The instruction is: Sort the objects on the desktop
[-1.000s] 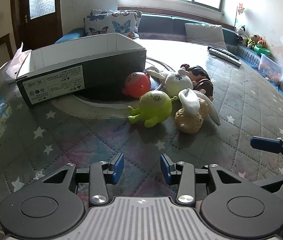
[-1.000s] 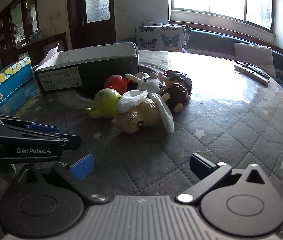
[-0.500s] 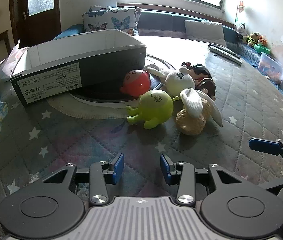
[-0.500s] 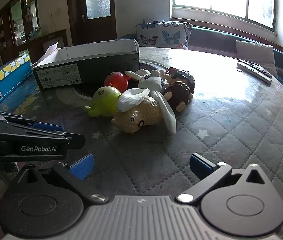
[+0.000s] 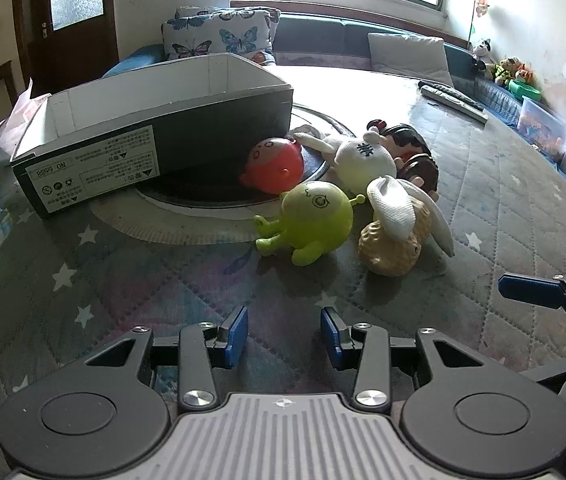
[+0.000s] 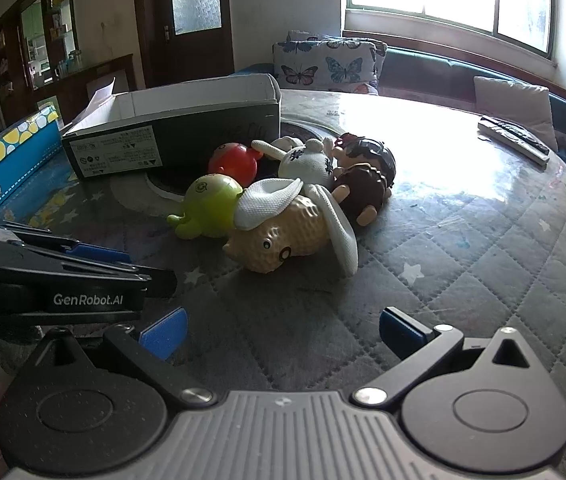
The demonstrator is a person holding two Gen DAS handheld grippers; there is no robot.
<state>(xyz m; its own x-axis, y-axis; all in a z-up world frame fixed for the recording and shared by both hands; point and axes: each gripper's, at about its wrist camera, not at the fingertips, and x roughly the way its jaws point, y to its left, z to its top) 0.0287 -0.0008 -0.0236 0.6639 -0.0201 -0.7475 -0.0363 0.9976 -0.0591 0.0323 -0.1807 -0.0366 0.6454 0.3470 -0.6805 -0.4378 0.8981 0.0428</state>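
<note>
**Both grippers empty, short of the toy cluster**

While the left gripper (image 5: 284, 334) hovers low over the quilted, star-patterned table cover (image 5: 123, 288), its blue-padded fingers stand a moderate gap apart with nothing between them. The right gripper (image 6: 282, 330) is spread wide, also empty, and sits just beside the left one; one of its blue fingertips (image 5: 529, 289) shows at the right edge of the left wrist view.

Ahead of both lies a tight cluster of toys. The green round toy (image 5: 311, 224) with small limbs is nearest the left gripper, touching the tan ridged plush with white floppy ears (image 5: 397, 232) at its right. Behind the green one, the red round toy (image 5: 277, 166) lies against the dark side of the open shoebox (image 5: 155, 136), partly over a round dark inset (image 5: 219, 196) in the table. A white plush rabbit (image 5: 363, 158) lies behind the tan plush, and a dark-haired doll figure (image 6: 367, 172) presses against it on the far side.

The shoebox is open at the top, white inside, with a printed label on its near end. A blue box with yellow and white dots (image 6: 7, 156) stands left of it. Remote controls (image 6: 515, 140) lie well apart near the table's far right edge.
</note>
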